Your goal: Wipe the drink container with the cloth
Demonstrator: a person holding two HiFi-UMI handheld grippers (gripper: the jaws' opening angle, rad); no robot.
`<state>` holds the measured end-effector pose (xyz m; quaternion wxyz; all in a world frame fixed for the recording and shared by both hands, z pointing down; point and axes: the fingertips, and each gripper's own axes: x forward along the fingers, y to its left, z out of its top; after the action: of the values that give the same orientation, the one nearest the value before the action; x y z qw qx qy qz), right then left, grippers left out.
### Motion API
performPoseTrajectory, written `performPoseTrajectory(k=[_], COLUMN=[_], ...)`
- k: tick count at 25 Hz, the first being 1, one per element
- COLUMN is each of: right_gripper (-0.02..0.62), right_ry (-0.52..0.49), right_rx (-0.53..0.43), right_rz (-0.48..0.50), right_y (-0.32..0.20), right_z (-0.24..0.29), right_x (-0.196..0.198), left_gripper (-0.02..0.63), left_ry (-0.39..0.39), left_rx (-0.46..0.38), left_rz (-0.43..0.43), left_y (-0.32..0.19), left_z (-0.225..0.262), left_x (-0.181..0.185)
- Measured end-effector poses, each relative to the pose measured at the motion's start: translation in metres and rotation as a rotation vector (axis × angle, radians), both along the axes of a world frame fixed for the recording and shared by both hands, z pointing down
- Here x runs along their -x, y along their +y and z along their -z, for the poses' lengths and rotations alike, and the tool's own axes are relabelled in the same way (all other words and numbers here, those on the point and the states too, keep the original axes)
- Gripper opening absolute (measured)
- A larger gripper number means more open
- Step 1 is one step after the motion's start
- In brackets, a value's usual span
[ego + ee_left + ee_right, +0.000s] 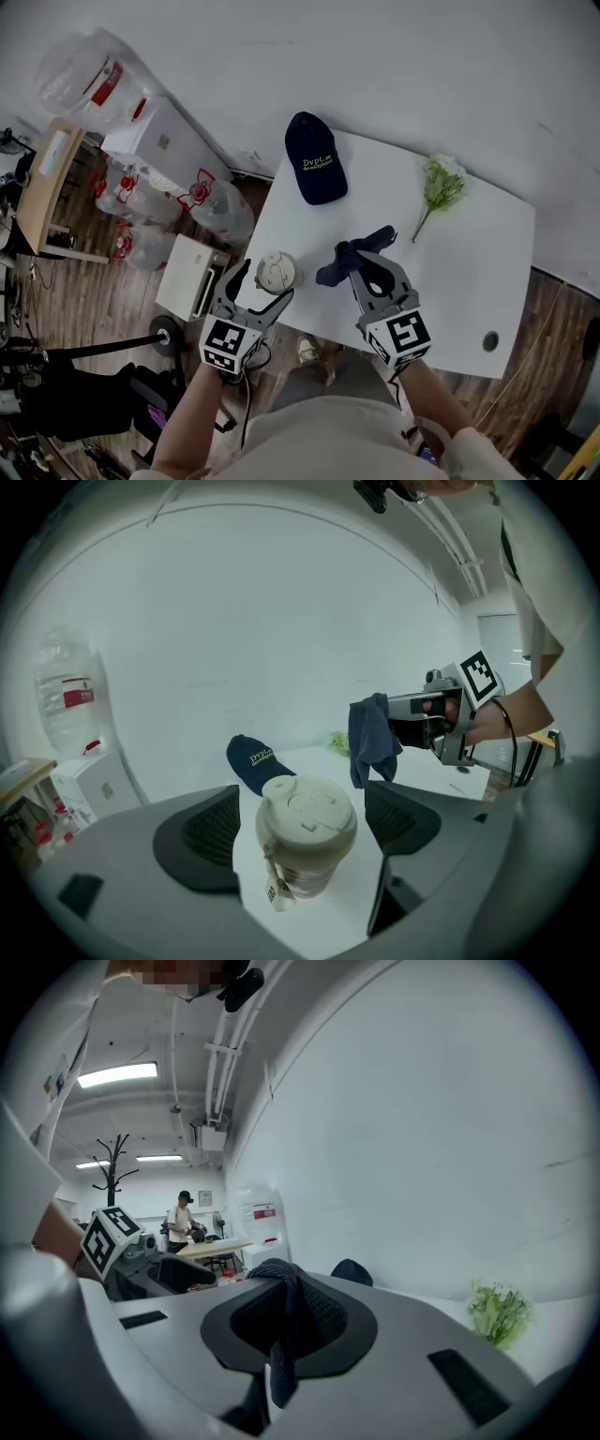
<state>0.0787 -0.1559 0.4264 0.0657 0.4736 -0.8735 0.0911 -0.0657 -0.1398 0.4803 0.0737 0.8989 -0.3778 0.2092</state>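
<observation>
Room: white wall (422, 66) behind, wood floor (103, 291) to the left, with clear water jugs (159, 192) stacked beside it.

Counter (469, 272): white, rounded corners, carrying every item listed below.

Left forearm (192, 417): bare, rising from the lower edge and angled up and to the right.

Right forearm (445, 408): bare, rising from the lower right and angled up and to the left.

Left hand-held gripper (267, 284): jaws spread wide, one on either side of the drink container, with a gap showing between each pad and the cup wall in the left gripper view; it grips nothing.

Right hand-held gripper (366, 261): jaws closed together on the cloth, held roughly level above the counter, just right of the left one.

Cap (315, 157): dark navy with pale lettering on the front, lying near the far left edge of the counter, well apart from both grippers.

Drink container (305, 836): pale lidded cup with a tag on its side, upright near the front left edge of the counter.

Cloth (372, 738): dark blue, pinched at its top, the rest hanging down clear of the cup.

Flower sprig (441, 187): green with white blooms, lying on the far right part of the counter.
</observation>
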Motion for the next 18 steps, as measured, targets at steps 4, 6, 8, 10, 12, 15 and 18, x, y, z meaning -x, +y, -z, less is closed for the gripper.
performPoseTrajectory(k=[4,6,8,10,12,15,18], right_gripper=[0.038,0.038,0.038,0.038,0.038,0.038,0.038], right_ry=[0.01,0.0,-0.053,-0.118,-0.181,-0.262,-0.335], right_rx=[0.051,0.09,0.149,0.2,0.23,0.282,0.314], right_rz=[0.071,0.1,0.119,0.13,0.152,0.182,0.152], right_y=[-0.003,-0.006,-0.008,-0.011,-0.012,-0.01,-0.013], right_z=[-0.019,-0.035,-0.05,-0.063,-0.074,-0.097,-0.116], right_x=[0.016,0.025,0.037,0.047,0.059,0.079,0.089], left_gripper=[0.414,0.414,0.413,0.412,0.399,0.399,0.397], left_ry=[0.06,0.104,0.117,0.097,0.035,-0.009,0.008], left_rx=[0.049,0.093,0.117,0.114,0.094,0.084,0.08], left_rz=[0.053,0.083,0.111,0.126,0.111,0.081,0.084], left_y=[-0.009,-0.014,-0.016,-0.017,-0.017,-0.017,-0.02], left_z=[-0.002,-0.006,-0.009,-0.012,-0.014,-0.016,-0.018], left_x=[-0.004,-0.007,-0.007,-0.007,-0.01,-0.014,-0.013])
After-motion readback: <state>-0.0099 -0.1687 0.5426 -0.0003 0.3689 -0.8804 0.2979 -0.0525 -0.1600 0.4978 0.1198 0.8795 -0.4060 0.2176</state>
